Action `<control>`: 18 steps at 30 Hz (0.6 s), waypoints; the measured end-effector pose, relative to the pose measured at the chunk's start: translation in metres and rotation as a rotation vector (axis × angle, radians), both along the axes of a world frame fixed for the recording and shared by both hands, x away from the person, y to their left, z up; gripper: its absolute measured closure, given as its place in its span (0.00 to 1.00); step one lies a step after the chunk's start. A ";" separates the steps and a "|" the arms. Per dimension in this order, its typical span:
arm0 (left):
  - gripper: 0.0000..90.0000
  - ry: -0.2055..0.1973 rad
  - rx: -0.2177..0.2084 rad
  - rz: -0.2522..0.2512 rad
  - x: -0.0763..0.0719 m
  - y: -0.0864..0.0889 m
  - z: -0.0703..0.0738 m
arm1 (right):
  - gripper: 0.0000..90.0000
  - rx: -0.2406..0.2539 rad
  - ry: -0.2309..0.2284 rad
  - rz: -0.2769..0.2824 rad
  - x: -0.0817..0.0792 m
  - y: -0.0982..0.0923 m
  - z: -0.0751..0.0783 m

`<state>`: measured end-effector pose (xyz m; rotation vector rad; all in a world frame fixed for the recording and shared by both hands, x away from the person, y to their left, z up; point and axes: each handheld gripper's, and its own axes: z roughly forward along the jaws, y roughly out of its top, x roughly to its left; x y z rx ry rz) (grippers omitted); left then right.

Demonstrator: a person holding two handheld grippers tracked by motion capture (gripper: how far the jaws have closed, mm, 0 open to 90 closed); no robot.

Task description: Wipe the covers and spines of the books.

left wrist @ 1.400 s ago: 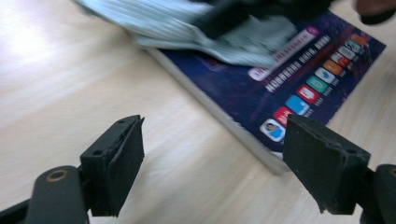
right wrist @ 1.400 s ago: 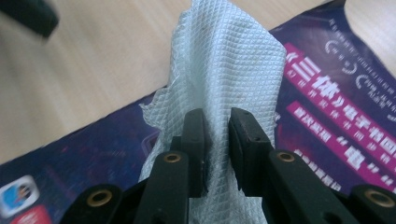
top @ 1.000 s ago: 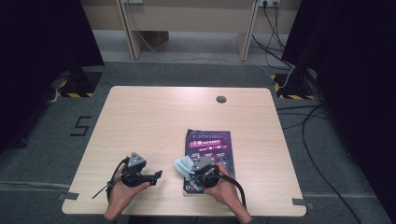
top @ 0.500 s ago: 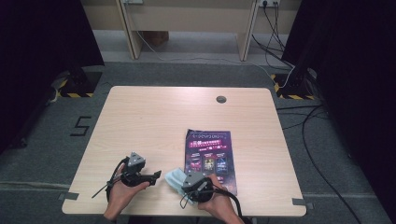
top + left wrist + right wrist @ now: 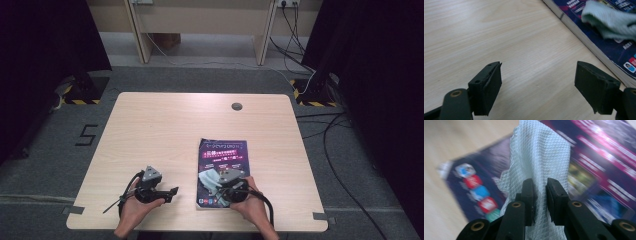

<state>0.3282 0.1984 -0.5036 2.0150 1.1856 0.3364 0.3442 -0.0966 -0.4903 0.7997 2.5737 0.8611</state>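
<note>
Cloth: a pale green, waffle-textured wiping cloth (image 5: pixel 539 157) is pinched between the pads of the right gripper (image 5: pixel 226 184) and lies crumpled on the lower part of the book cover.
Book: a thick paperback book with a dark purple glossy cover and pink lettering (image 5: pixel 225 155) lies flat on the table, closed, with its lower edge near the person's side.
Right gripper: its jaws are pressed together on the cloth, with the fabric bunched up between them; the cloth rises in front of the camera in the right gripper view.
Left gripper: the left gripper (image 5: pixel 167 192) is held to the left of the book, apart from it; its jaws are spread wide and nothing is between them.
Done: the cloth is already gripped and brought onto the cover; the work is judged to be the wiping of the cover.
Left: the upper part of the cover, beyond the cloth, is judged not yet wiped; no dirt can be made out on it.
Table: the light wooden table (image 5: pixel 165 130) is bare around the book, except for a small round grey cable hole (image 5: pixel 236 106) well beyond the book's far edge.
Obstacles: nothing is seen in the way of the cloth; it is judged that the book, not being held down, could slide under the strokes.
</note>
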 end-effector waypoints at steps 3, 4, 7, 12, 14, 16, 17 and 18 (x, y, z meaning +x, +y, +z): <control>0.23 0.009 -0.041 -0.033 -0.004 -0.010 0.000 | 0.85 0.000 0.004 -0.056 0.005 -0.020 0.001; 0.23 0.008 -0.045 -0.040 -0.005 -0.013 0.000 | 0.85 -0.001 0.005 -0.068 0.005 -0.026 0.001; 0.23 0.007 -0.053 -0.077 -0.010 -0.026 -0.001 | 0.85 -0.014 -0.001 -0.089 0.004 -0.035 0.001; 0.23 0.005 -0.080 -0.128 -0.018 -0.044 -0.002 | 0.85 -0.022 -0.003 -0.100 -0.001 -0.046 0.002; 0.23 0.001 -0.088 -0.135 -0.020 -0.047 -0.002 | 0.85 -0.026 -0.003 -0.109 -0.004 -0.051 0.002; 0.23 -0.005 -0.098 -0.144 -0.022 -0.050 -0.002 | 0.85 -0.028 -0.001 -0.117 -0.004 -0.056 0.002; 0.23 -0.007 -0.104 -0.143 -0.023 -0.052 -0.002 | 0.85 -0.028 0.000 -0.122 -0.004 -0.059 0.003; 0.23 -0.008 -0.104 -0.145 -0.024 -0.053 -0.001 | 0.85 -0.027 0.002 -0.136 -0.004 -0.062 0.003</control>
